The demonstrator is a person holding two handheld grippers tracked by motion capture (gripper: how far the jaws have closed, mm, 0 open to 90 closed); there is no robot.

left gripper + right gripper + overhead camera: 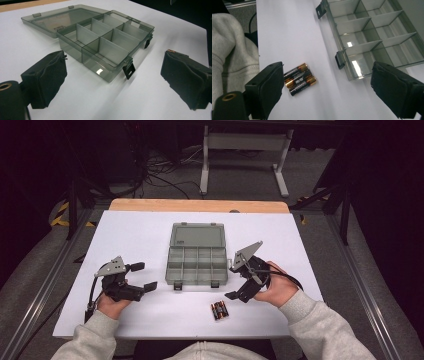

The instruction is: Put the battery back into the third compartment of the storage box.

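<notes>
Batteries (219, 310) lie low centre on the desk (135, 240) before the open box (196, 260), and the right gripper (233, 281), fingers spread and empty, nears them, needing to straddle one and close.

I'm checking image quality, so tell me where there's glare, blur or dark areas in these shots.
High view: the white table is bright, the surroundings nearly black. Left gripper view: one glare spot on the box, the near pads soft. Right gripper view: bright reflections in the compartments; the batteries are sharp.
</notes>
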